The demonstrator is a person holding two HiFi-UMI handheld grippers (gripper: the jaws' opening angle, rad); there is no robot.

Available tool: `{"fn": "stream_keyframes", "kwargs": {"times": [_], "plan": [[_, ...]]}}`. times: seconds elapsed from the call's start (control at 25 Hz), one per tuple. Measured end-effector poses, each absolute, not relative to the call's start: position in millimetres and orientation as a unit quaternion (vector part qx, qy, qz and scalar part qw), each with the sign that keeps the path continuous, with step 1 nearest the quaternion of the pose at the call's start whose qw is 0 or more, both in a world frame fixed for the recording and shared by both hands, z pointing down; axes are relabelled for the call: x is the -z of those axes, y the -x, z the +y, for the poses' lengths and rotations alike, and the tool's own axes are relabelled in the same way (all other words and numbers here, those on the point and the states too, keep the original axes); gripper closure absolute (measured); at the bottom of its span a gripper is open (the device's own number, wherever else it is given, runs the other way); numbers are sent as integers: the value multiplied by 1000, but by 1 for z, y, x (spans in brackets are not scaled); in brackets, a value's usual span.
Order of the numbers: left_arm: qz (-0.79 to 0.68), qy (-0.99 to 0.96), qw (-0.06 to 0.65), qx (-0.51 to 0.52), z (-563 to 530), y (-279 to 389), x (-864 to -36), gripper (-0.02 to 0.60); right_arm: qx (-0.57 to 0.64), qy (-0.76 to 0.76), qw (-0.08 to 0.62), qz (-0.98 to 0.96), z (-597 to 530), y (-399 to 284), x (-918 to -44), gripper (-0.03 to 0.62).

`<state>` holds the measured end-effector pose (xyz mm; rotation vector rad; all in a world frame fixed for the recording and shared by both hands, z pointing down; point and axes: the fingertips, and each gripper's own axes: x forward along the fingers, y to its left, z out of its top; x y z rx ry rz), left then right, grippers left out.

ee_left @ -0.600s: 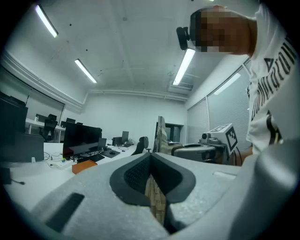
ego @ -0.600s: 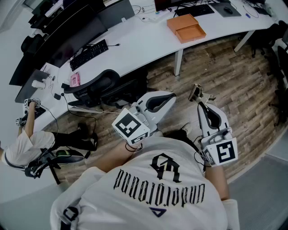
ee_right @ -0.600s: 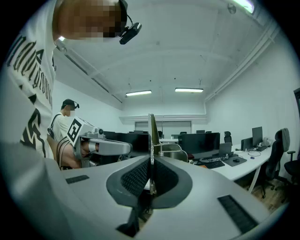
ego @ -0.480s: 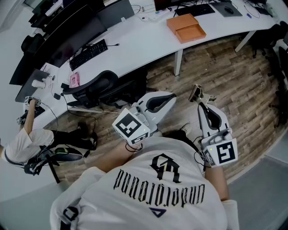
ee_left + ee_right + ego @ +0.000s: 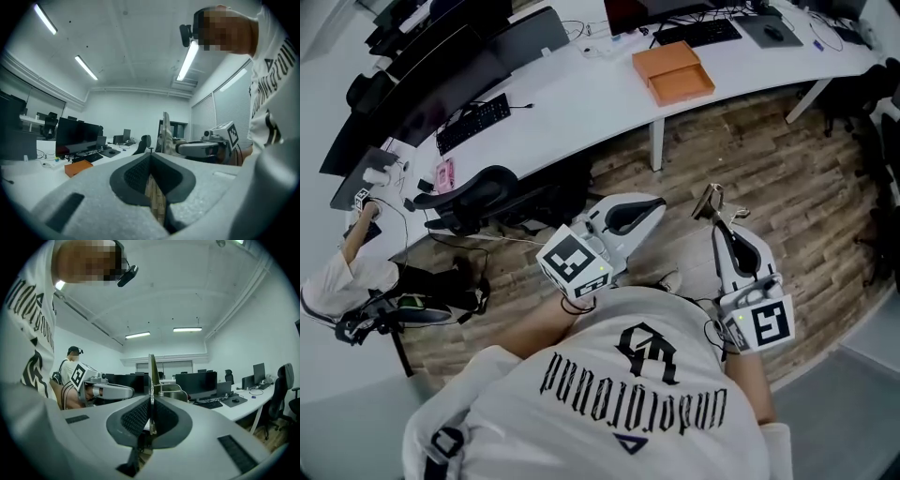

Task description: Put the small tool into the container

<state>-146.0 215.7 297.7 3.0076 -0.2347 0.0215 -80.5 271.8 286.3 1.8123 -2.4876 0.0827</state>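
I stand on a wooden floor with a gripper in each hand at chest height. My right gripper [image 5: 718, 217] [image 5: 151, 401] is shut on a small flat metal tool [image 5: 709, 200] [image 5: 153, 376], whose thin blade sticks out past the jaws. My left gripper [image 5: 660, 201] [image 5: 151, 153] is shut with nothing in it. The container, an orange open box [image 5: 673, 72] [image 5: 78, 168], lies on the long white desk [image 5: 581, 94], well ahead of both grippers. The left gripper view also shows the right gripper [image 5: 206, 148] beside it with the tool [image 5: 165, 130].
The curved white desk carries keyboards [image 5: 472, 122], monitors [image 5: 441, 66] and cables. A black office chair [image 5: 487, 187] stands between me and the desk at the left. Another person [image 5: 337, 281] sits at the far left. A desk leg [image 5: 657, 145] is ahead.
The desk and the orange box have slid a little left and down in the head view. Both grippers keep the same pose, and the tool stays in the right one.
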Motion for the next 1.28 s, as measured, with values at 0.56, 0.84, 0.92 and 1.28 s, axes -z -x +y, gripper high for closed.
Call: {"fn": "stream_keyframes", "kwargs": {"times": [0.56, 0.84, 0.92, 1.28], "plan": [[-121, -990, 68, -4, 197, 76, -299, 566, -36, -576, 35, -816, 263, -7, -295, 579], [-110, -992, 67, 2, 175, 51, -299, 566, -45, -586, 33, -808, 248, -28, -298, 579], [-107, -992, 67, 2, 166, 46, -298, 566, -46, -588, 31, -807, 238, -33, -297, 579], [-115, -990, 76, 3, 102, 42, -309, 566, -51, -592, 41, -804, 174, -44, -305, 579]]}}
